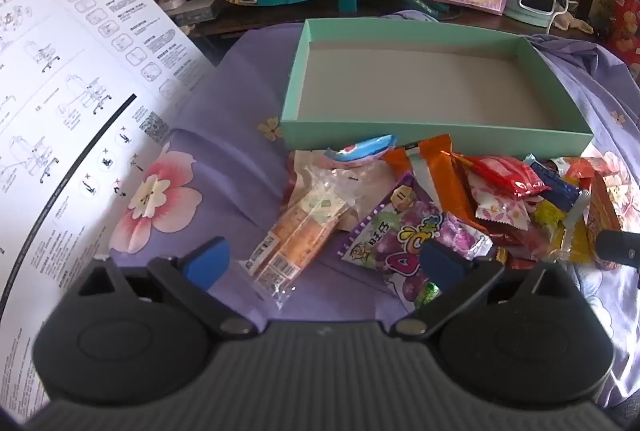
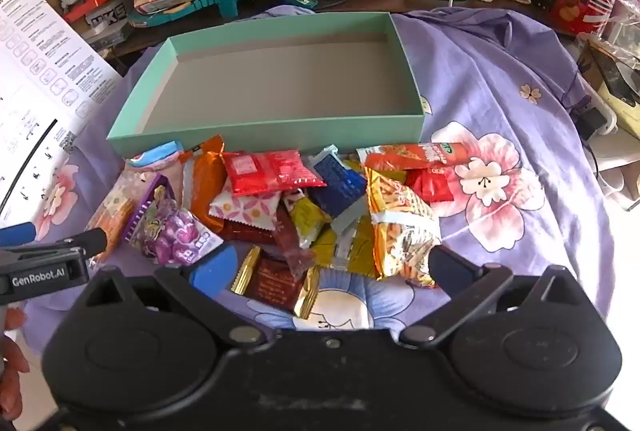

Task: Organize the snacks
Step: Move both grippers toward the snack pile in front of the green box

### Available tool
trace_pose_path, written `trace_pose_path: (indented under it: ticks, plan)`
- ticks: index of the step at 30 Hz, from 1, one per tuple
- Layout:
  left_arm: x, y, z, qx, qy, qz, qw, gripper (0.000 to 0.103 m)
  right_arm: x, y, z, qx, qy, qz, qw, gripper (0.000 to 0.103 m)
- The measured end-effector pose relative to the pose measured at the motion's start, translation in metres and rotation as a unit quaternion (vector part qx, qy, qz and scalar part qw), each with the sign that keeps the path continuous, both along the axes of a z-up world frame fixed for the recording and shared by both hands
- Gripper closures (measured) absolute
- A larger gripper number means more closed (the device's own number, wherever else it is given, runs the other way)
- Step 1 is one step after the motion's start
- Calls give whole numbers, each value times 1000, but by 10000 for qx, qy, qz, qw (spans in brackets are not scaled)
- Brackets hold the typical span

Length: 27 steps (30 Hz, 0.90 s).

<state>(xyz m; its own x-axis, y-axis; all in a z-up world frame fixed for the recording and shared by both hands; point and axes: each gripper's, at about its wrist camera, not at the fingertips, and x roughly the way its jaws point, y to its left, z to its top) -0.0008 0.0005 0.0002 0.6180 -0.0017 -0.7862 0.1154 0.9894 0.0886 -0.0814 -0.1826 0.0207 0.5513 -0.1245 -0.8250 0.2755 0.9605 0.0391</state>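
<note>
Both jaws released; only right view shows gold chip bag (image 2: 400, 227), left gripper (image 2: 48, 255).

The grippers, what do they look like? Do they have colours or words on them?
Both look alike. The left gripper and right gripper each have a black plastic body with two round discs, black arms on silver pivot pins, and jaws tipped with blue pads. White lettering on the left one's side, seen from the right wrist camera, reads GenRobot.AI. No cables or sleeves show.
</note>
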Motion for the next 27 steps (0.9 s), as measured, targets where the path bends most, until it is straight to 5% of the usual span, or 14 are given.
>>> trace_pose_path:
  ticks: [11,27]
  plan:
    - [1,16,0,-372,177,150,9990,0,1,-7,-5,58,61,-41,10000,0]
    - [1,8,1,-295,233,64,9993,0,-4,-5,-2,30,61,-109,9999,0]
